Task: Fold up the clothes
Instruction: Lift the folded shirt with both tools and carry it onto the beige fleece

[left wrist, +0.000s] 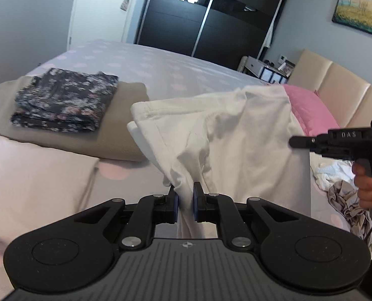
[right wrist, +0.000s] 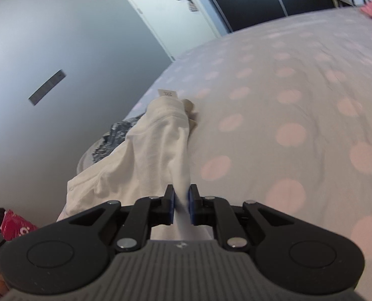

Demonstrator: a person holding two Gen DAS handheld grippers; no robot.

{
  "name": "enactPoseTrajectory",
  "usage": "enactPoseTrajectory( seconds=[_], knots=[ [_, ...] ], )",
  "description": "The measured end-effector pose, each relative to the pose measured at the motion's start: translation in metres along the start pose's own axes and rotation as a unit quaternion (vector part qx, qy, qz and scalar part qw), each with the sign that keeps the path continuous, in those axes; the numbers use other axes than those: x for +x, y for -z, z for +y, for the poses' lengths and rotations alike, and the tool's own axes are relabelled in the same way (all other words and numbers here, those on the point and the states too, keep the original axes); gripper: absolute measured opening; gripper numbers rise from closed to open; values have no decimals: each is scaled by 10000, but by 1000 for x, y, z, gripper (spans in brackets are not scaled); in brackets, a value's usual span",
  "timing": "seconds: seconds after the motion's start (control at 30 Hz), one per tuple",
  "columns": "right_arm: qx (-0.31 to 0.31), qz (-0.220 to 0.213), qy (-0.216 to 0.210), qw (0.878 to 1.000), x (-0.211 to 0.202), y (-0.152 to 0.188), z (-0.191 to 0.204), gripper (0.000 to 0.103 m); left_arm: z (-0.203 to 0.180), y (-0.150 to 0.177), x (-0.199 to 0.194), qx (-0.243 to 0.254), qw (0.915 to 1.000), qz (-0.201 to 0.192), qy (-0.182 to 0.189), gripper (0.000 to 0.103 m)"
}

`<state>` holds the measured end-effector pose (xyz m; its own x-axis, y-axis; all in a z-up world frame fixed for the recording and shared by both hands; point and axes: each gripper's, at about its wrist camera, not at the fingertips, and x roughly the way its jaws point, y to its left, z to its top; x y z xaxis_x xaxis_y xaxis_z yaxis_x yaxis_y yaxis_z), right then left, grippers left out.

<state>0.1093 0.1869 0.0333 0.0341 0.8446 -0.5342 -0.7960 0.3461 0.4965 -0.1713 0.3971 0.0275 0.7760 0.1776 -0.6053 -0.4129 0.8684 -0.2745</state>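
Over the bed (left wrist: 160,70), left hand-held gripper (left wrist: 185,203) is nearly closed, blue pads pinching a bunched fold of the white garment (left wrist: 223,135). Right hand-held gripper (right wrist: 181,207) clamps another edge of it, fabric stretched between both, lifted off the spotted cover. Size tag (right wrist: 167,92) at the garment's far end is unreadable. "DAS" shows on the right tool body. Folded floral piece (left wrist: 63,102) sits on a beige stack (left wrist: 120,135) near the bed's left edge.

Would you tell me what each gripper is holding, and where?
Both hold the white garment: the left gripper pinches a bunched fold, the right gripper a stretched edge.
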Motion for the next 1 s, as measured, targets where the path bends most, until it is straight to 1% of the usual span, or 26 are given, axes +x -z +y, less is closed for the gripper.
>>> enactPoseTrajectory(
  seconds=[0.1,0.23,0.4,0.5,0.67,0.83,1.0],
  knots=[
    [-435,34,-151,9989,17,-19,32,13,17,0,-16,-130,9997,-154,-118,9],
    [-945,129,-355,9948,49,-41,75,13,42,-3,-35,-245,9987,-296,-340,9],
    [-1642,304,-656,9838,99,-62,137,13,72,-7,-57,-326,9964,-283,-723,9],
    [-1982,458,-851,9754,134,-69,173,13,94,-3,-67,-564,9933,-303,-960,9],
    [-2561,767,-1029,9581,187,-68,231,13,125,2,-76,-825,9866,-224,-1388,9],
    [-2960,1011,-1130,9431,242,-64,286,13,165,6,-78,-1194,9798,-117,-1601,9],
    [-3195,1366,-1052,9318,306,-47,321,13,206,10,-78,-1564,9711,-5,-1805,9]
  ],
)
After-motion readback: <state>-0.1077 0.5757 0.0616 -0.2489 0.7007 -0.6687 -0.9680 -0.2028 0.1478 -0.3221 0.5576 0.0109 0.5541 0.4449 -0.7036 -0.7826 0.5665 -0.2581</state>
